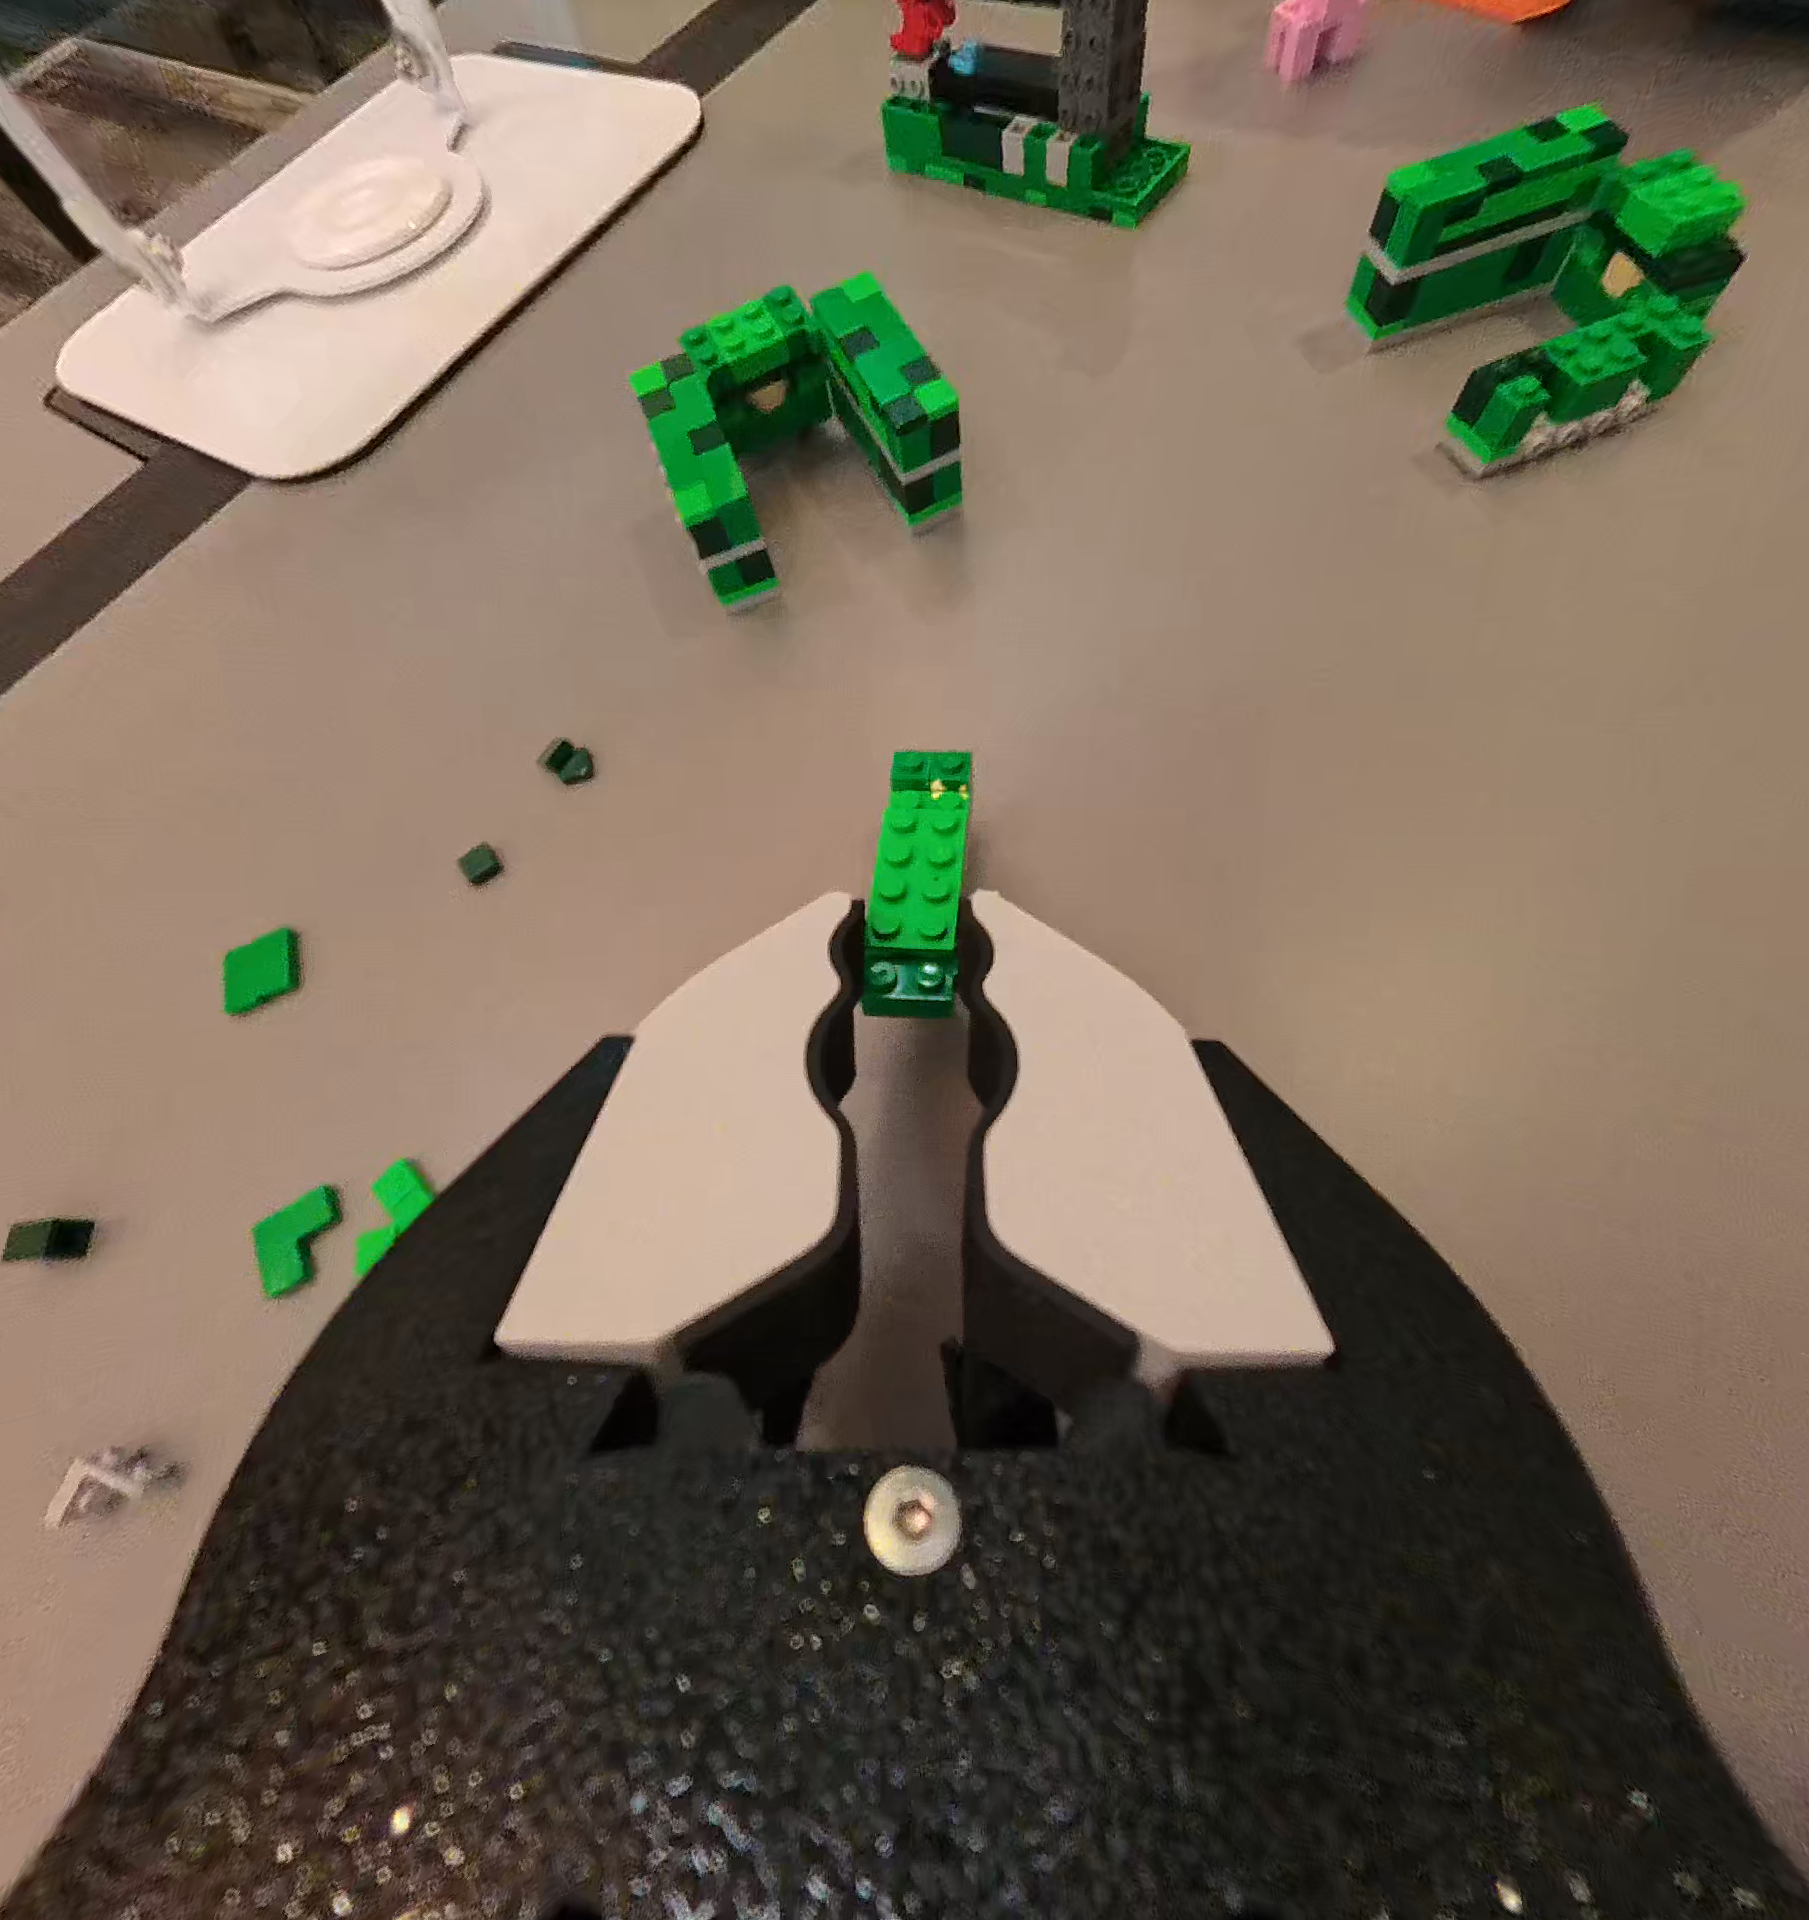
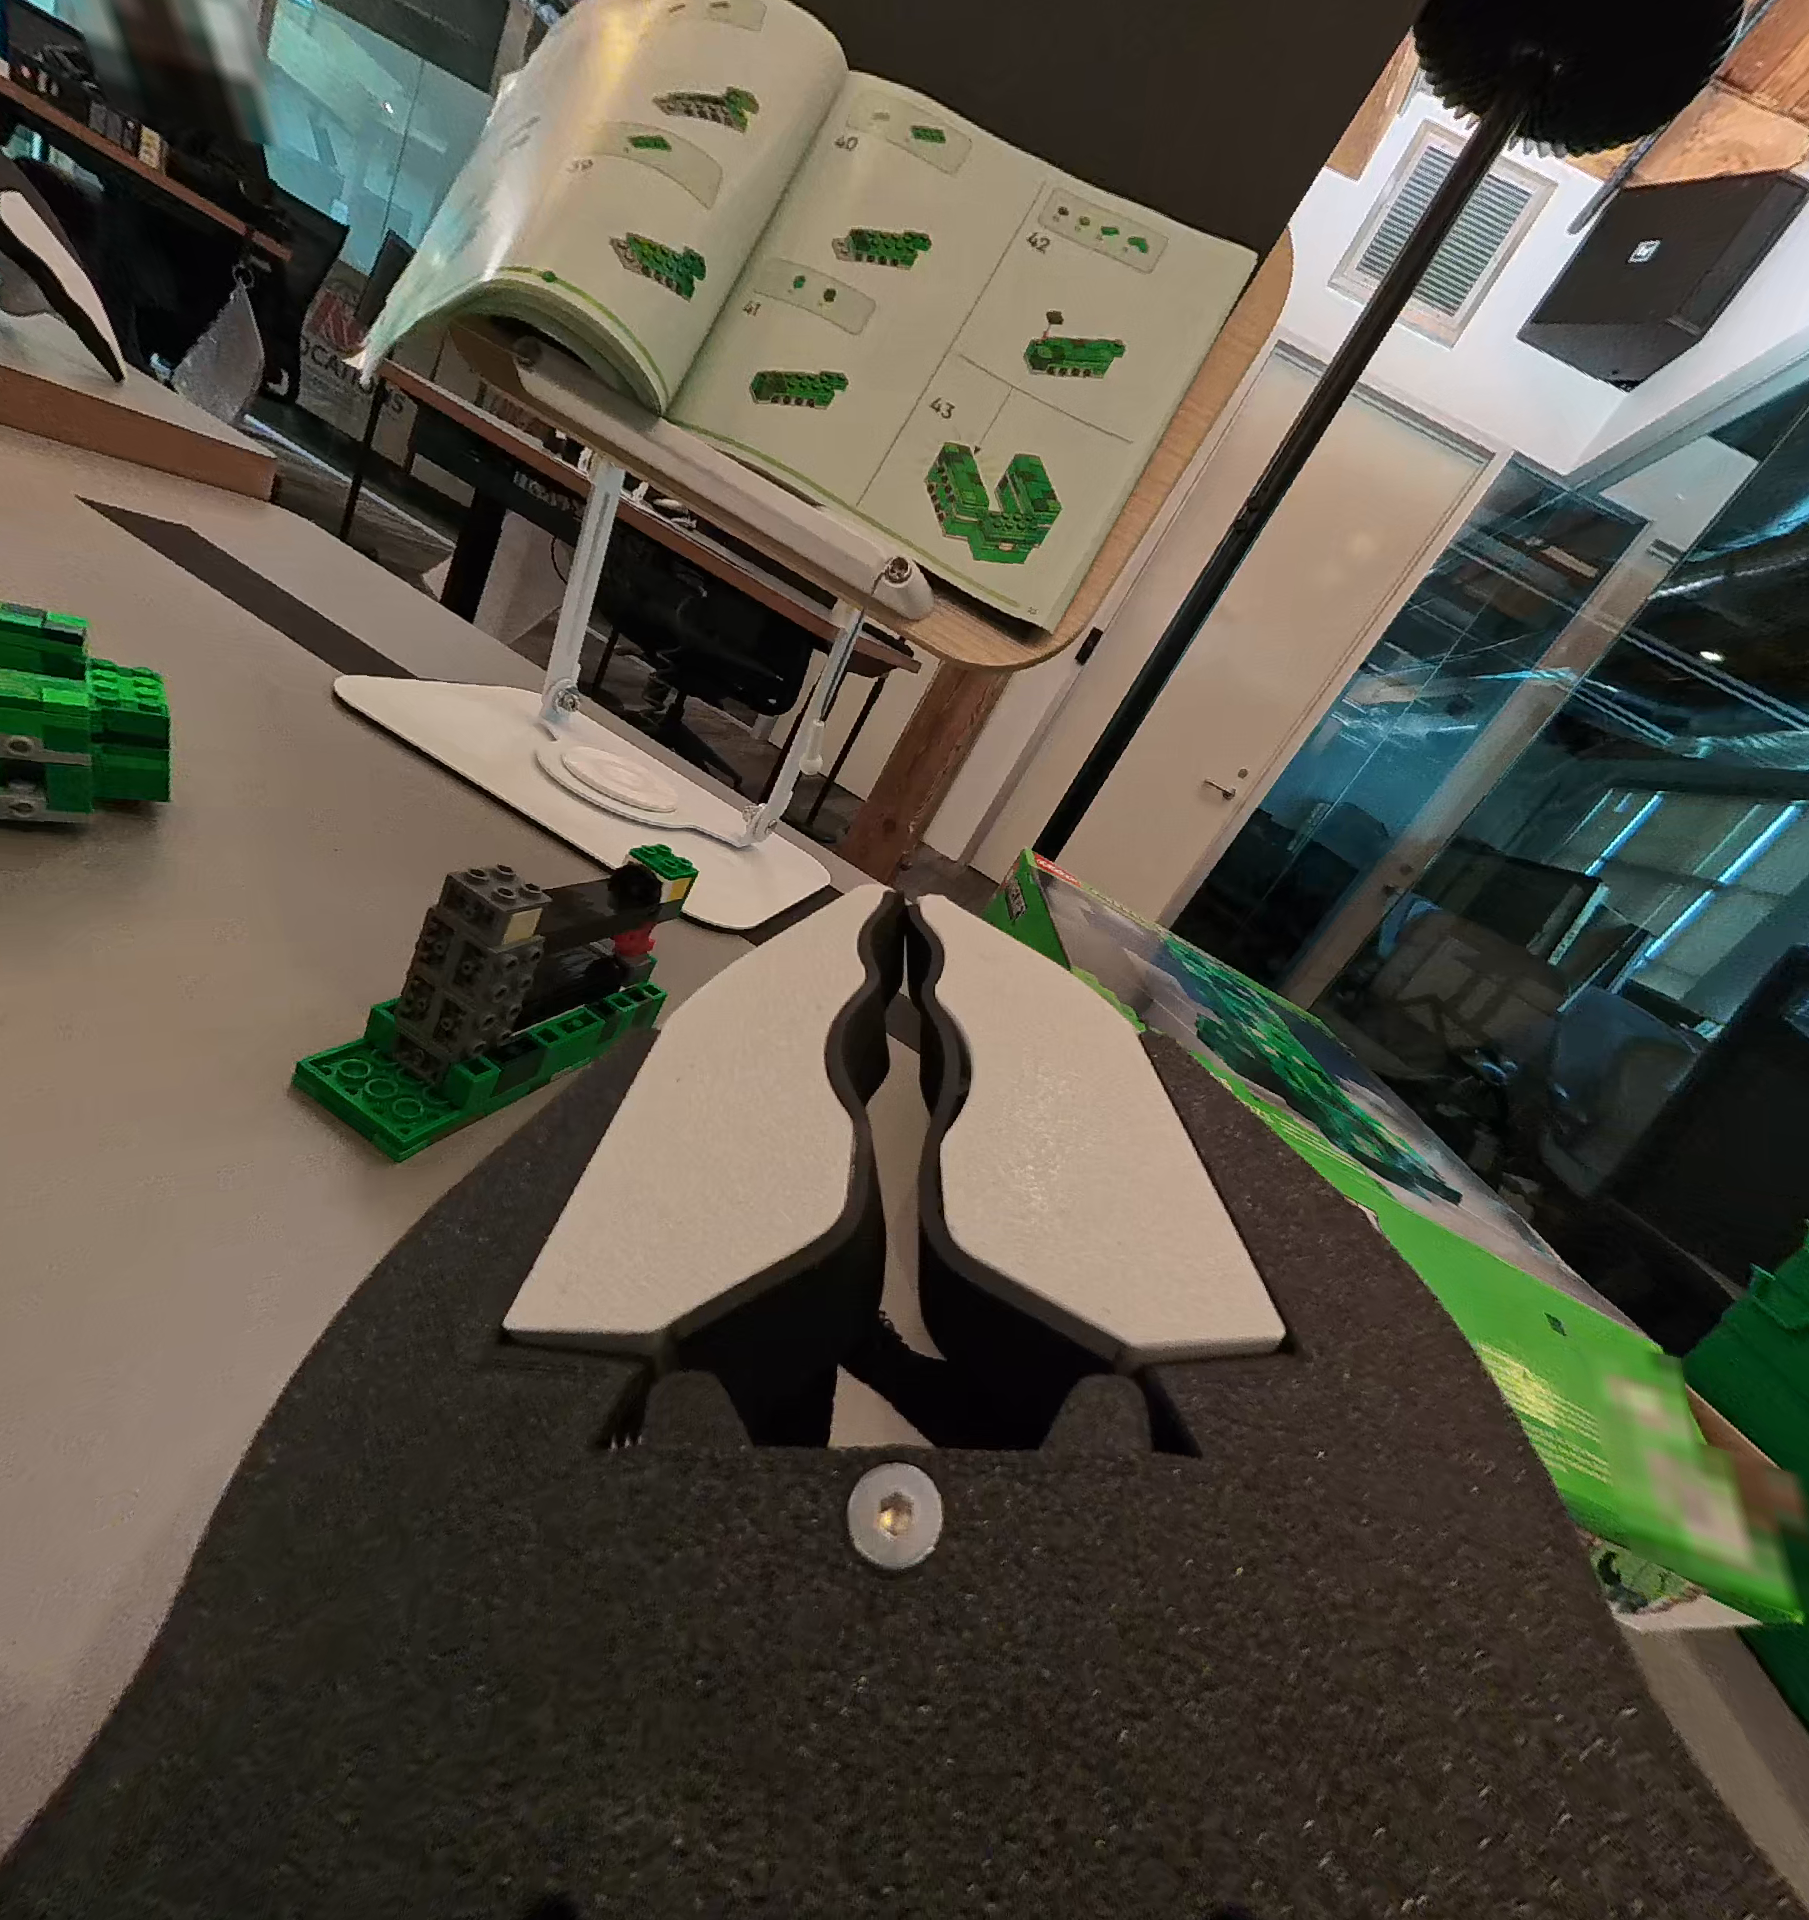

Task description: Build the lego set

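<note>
Left wrist view: left gripper (image 1: 915,951) pinches studded green brick stack (image 1: 921,883) — right gripper (image 2: 898,920) pressed together.

A narrow green brick assembly (image 1: 919,883), studs up with a darker green piece at its near end, is pinched between the left gripper (image 1: 912,940) fingertips. Beyond it, an arch-shaped green build (image 1: 801,421), a curled green build (image 1: 1549,281) and a green base with a grey tower (image 1: 1035,125) are set well apart on the counter (image 1: 1295,779). Small loose green pieces (image 1: 261,969) are scattered at the left.

White book stand (image 2: 609,774) on table (image 2: 152,1195)
</note>
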Tool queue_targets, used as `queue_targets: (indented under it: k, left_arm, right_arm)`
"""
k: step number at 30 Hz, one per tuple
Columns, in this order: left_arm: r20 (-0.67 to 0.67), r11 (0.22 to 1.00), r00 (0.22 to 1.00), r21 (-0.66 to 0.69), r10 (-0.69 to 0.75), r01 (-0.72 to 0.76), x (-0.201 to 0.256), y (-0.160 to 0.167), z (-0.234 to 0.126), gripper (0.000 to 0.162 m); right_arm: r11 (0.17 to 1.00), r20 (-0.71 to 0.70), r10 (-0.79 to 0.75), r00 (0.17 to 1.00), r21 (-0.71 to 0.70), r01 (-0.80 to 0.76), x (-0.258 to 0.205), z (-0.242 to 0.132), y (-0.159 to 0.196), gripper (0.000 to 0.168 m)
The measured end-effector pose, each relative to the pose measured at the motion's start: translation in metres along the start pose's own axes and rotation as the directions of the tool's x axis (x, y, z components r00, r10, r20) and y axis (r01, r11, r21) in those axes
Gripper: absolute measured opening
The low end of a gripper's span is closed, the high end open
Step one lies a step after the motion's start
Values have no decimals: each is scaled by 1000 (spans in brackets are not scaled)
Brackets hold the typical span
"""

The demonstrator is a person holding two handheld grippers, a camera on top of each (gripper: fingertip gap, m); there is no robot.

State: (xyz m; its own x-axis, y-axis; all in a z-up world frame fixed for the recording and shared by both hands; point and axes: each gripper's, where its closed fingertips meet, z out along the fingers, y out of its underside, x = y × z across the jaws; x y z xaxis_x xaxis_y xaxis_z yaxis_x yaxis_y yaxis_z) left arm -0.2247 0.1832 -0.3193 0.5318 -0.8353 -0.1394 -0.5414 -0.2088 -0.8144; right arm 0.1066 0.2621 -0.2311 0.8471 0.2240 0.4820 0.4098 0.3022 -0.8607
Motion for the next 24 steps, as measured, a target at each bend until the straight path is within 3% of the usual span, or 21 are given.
queue_targets:
  k: [13,15,17,19,21,24]
  left_arm:
    - [-44,998,999,-59,-3,0,1,19,1,18]
    - [-41,998,999,-52,-21,19,0,18,0,36]
    - [-23,999,999,-19,-27,27,-4,15,-4,44]
    - [66,998,997,51,-40,36,-20,9,-14,44]
    - [249,987,965,155,-87,49,-52,2,-34,41]
    - [514,935,830,355,-219,27,-97,-3,-80,38]
  right_arm:
    - [1000,7,-12,1000,-1,12,-2,0,0,0]
    - [1000,9,-12,1000,0,12,-2,0,0,0]
    - [1000,10,-12,1000,2,12,-3,0,-1,0]
    - [1000,10,-10,1000,4,10,-3,0,-1,0]
    - [1000,6,-1,1000,6,1,-2,0,-1,0]
    - [999,-7,34,999,9,-33,3,-1,-1,0]
